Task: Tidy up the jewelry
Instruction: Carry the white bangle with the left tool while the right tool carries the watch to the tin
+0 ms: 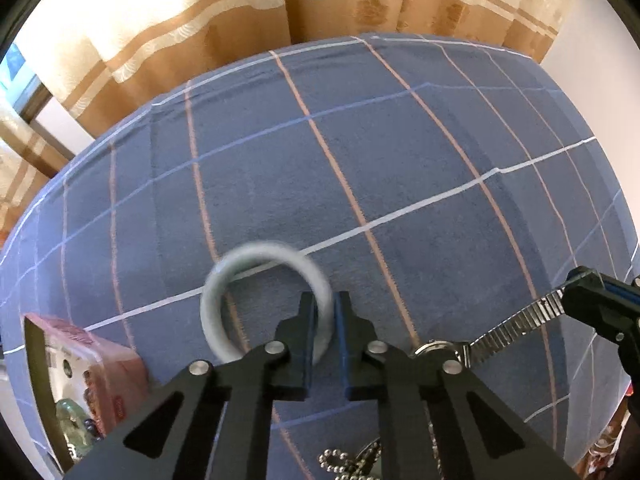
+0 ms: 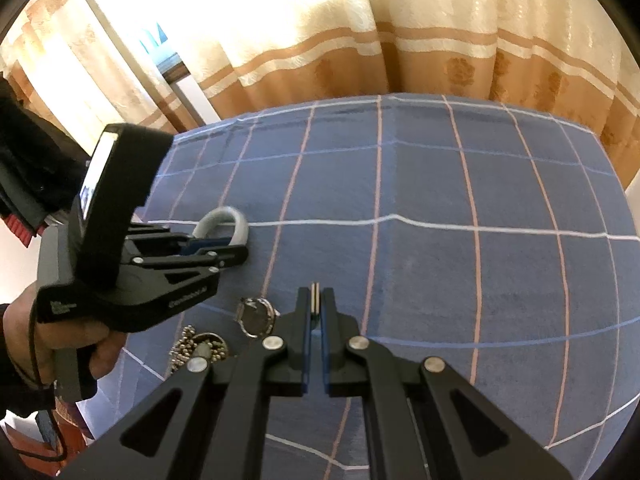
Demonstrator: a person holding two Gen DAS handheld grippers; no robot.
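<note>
Pink open jewellery box [image 1: 86, 364]: near left edge of the blue checked tablecloth [image 1: 400, 184], beads inside.

Left gripper [image 1: 325, 320]: held in a person's hand [image 2: 60, 336], pointing steeply down, jaws narrow, clamped across the rim of the pale grey-white round bangle [image 1: 256, 276], which stands tilted on the cloth.

Silver ball-chain necklace [image 2: 200, 350]: heaped nearest.

Right gripper [image 2: 316, 306]: closed on the metal link strap of the silver wristwatch [image 2: 258, 316]; strap runs left to right, case toward the left.
</note>
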